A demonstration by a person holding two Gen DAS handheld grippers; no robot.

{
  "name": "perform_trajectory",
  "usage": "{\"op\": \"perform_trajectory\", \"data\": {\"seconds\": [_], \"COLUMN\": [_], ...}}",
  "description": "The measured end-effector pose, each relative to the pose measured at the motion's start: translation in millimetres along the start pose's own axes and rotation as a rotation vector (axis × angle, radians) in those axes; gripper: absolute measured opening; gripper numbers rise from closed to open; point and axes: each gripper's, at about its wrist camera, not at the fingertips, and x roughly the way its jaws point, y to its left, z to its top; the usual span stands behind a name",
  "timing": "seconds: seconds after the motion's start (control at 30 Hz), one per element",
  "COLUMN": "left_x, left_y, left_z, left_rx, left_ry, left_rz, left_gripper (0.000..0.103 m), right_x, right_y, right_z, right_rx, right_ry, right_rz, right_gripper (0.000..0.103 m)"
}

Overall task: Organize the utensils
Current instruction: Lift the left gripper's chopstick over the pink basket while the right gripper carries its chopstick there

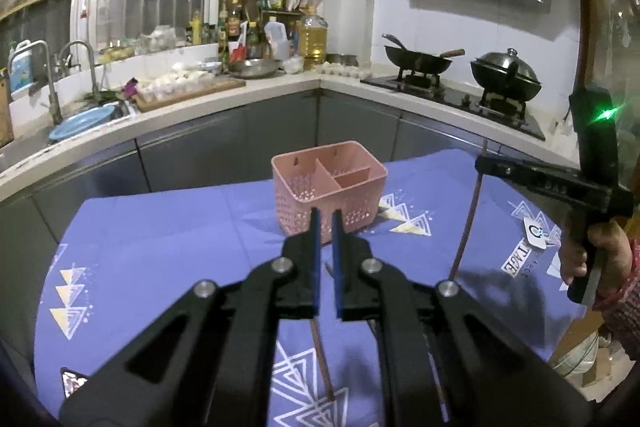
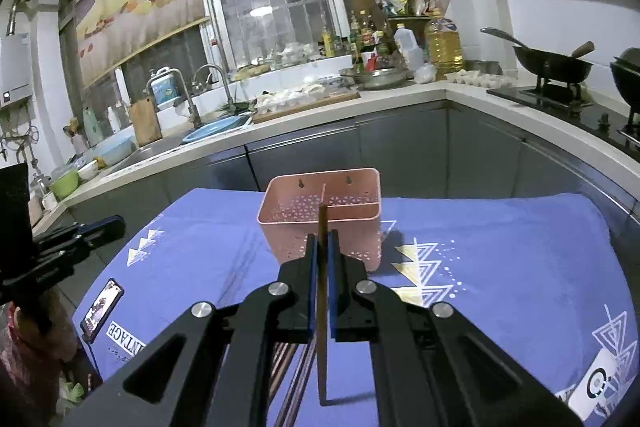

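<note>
Right now you are gripping one chopstick (image 2: 322,307) upright in the right gripper (image 2: 322,247), jaws clamped on it; the left gripper (image 1: 326,227) is closed, apparently holding nothing. Straight ahead, the pink basket (image 2: 320,227) is standing open on the blue cloth (image 2: 500,247).

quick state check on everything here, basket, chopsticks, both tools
pink basket: upright on the blue cloth, compartments empty
right tool: shut on a chopstick, held upright
left tool: shut, nothing visibly pinched between its pads
loose chopsticks: lying flat on the cloth
wok lid: on its wok
</note>
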Motion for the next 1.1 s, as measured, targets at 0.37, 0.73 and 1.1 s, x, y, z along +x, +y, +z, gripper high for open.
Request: {"op": "perform_trajectory", "data": {"seconds": [0.37, 0.73, 1.1], "left_x": [94, 221, 161], "left_y": [14, 52, 61], "left_z": [-27, -62, -34], "left_rx": [0.000, -0.002, -0.133], "left_ry": [0.287, 0.578, 0.418], "left_rz": [0.068, 0.115, -0.019], "left_gripper": [0.044, 0.040, 0.005], "right_x": [-13, -23, -25], "right_y": [-7, -16, -1], "right_z": [0, -4, 10], "right_rx": [0.032, 0.075, 0.069], "right_ry": [-0.020, -0.038, -0.059], "right_rz": [-0.014, -0.008, 0.051], "right_gripper": [0.005, 0.005, 0.005]}}
